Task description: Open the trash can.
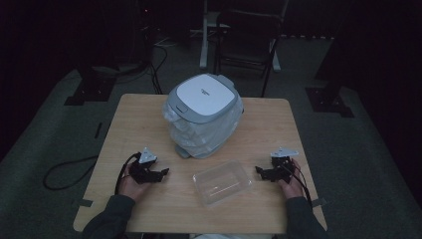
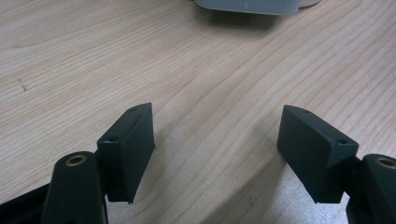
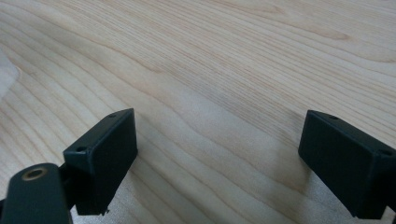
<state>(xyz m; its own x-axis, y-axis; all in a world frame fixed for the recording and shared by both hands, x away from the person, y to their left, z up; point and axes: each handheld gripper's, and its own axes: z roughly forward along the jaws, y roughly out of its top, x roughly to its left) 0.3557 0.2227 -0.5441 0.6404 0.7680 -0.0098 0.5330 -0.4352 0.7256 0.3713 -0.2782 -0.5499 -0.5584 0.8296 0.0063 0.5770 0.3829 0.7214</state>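
Note:
A grey and white lidded appliance [image 1: 204, 114], wrapped in clear plastic, stands at the middle of the wooden table [image 1: 139, 124]. In front of it lies an empty clear plastic container [image 1: 222, 182]. My left gripper [image 1: 161, 173] rests on the table at the front left, held by a hand, jaws pointing right. Its jaws stand wide open over bare wood [image 2: 217, 140], and the appliance's base [image 2: 252, 5] shows at the top edge. My right gripper [image 1: 260, 172] rests at the front right, jaws pointing left toward the container. It too is open with bare wood between the jaws [image 3: 217, 149].
A folding chair [image 1: 249, 35] and a stand's post [image 1: 204, 35] are on the dark floor behind the table. Black stand feet [image 1: 89, 89] flank the table, and a cable [image 1: 64, 172] loops on the floor at the left.

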